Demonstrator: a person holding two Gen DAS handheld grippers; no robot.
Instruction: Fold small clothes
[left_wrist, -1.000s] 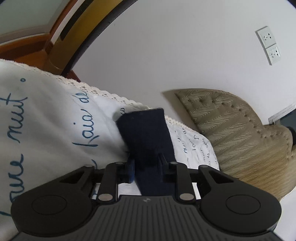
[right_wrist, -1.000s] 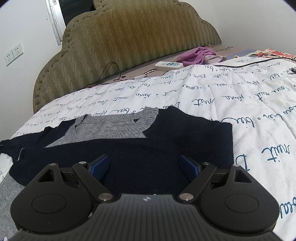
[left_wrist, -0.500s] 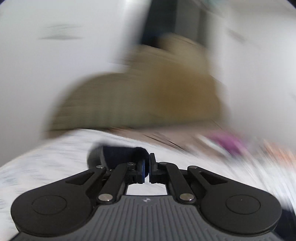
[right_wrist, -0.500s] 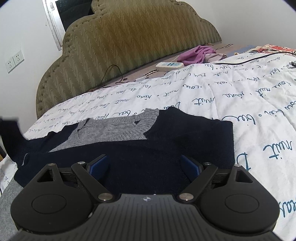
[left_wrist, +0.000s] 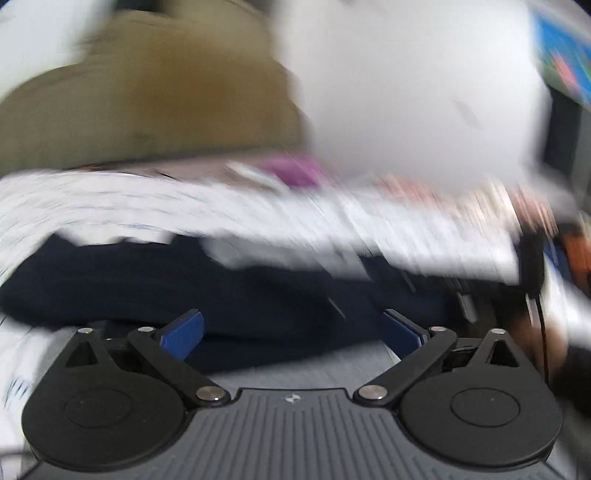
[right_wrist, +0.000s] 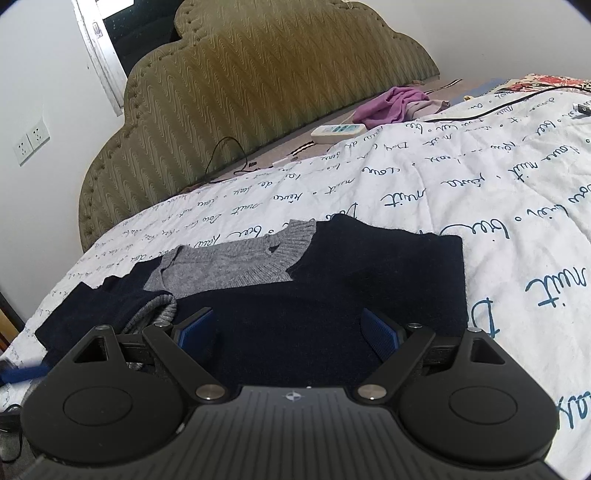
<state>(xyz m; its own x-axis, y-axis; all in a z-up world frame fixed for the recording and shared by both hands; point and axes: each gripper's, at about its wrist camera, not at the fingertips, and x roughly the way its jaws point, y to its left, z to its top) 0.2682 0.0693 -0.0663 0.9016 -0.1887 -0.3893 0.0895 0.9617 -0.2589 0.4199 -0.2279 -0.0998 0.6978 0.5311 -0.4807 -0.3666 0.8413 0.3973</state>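
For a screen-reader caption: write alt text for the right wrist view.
A navy and grey sweater lies partly folded on a white bedspread printed with blue script, beneath the open right gripper. Behind it stand an olive headboard and a purple cloth.

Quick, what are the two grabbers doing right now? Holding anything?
Left gripper: fingers have just sprung wide open, holding nothing; the navy sweater lies beneath.
Right gripper: fingers open over the sweater, gripping nothing.

Home bedroom, padded headboard (right_wrist: 258, 92), printed bedspread (right_wrist: 461, 192)
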